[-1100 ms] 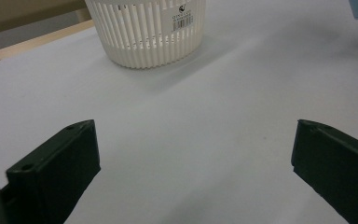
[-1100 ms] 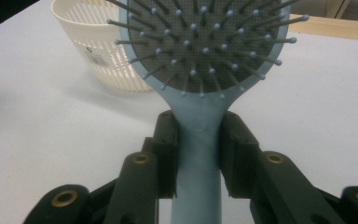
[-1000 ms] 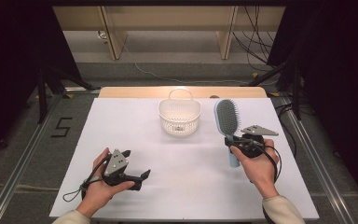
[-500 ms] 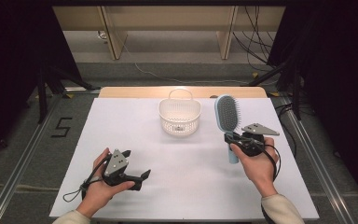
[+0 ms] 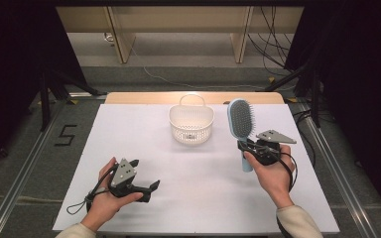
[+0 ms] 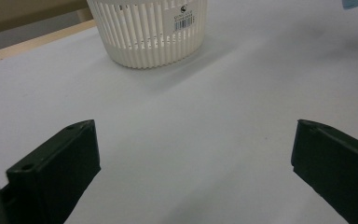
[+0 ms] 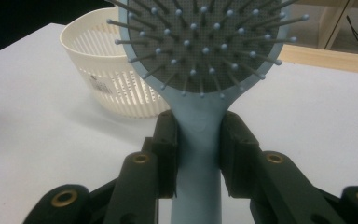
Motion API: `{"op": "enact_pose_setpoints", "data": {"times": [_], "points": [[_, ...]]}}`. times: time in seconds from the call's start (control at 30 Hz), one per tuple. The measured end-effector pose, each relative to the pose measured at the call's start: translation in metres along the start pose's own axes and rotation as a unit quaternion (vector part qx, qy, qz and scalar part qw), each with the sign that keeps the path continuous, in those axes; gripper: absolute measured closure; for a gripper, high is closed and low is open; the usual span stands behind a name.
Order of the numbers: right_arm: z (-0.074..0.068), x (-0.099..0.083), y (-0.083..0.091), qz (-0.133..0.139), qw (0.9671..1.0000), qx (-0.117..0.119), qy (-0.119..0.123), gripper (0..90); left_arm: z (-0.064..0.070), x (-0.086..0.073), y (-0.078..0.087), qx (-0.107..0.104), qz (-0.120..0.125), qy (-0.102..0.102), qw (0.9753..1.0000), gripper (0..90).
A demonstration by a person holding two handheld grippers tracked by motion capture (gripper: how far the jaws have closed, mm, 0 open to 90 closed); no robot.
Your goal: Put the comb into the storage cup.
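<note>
Pale blue hairbrush (image 7: 200, 116), dark bristle pad, handle pinched by right tongs (image 7: 198, 154); left tongs (image 6: 191, 163) spread.

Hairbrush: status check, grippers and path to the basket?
Right gripper shut on hairbrush handle, head raised. Left gripper open, idle over table. Basket upright, nothing between it and brush.

A white slatted basket (image 5: 191, 125) stands on the white table (image 5: 139, 134), wooden legs behind.
</note>
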State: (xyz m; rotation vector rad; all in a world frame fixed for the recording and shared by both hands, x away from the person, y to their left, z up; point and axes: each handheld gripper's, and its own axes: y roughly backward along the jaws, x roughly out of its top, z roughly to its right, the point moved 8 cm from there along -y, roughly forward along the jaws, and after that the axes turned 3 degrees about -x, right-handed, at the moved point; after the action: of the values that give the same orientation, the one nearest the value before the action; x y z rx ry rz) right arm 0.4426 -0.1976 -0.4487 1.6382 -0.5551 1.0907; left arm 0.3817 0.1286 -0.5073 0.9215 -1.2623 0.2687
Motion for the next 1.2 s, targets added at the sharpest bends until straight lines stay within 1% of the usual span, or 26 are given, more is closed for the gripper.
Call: {"op": "enact_pose_setpoints", "data": {"times": [0.23, 1.2], "points": [[0.002, 0.003, 0.001, 0.011, 0.9999, -0.006, -0.001, 70.5, 0.0, 0.0, 0.0, 0.0, 0.0, 0.0, 1.0, 0.4], [-0.002, 0.012, -0.002, 0.039, 0.9992, -0.009, -0.001, 70.5, 0.0, 0.0, 0.0, 0.0, 0.0, 0.001, 1.0, 0.4]]}}
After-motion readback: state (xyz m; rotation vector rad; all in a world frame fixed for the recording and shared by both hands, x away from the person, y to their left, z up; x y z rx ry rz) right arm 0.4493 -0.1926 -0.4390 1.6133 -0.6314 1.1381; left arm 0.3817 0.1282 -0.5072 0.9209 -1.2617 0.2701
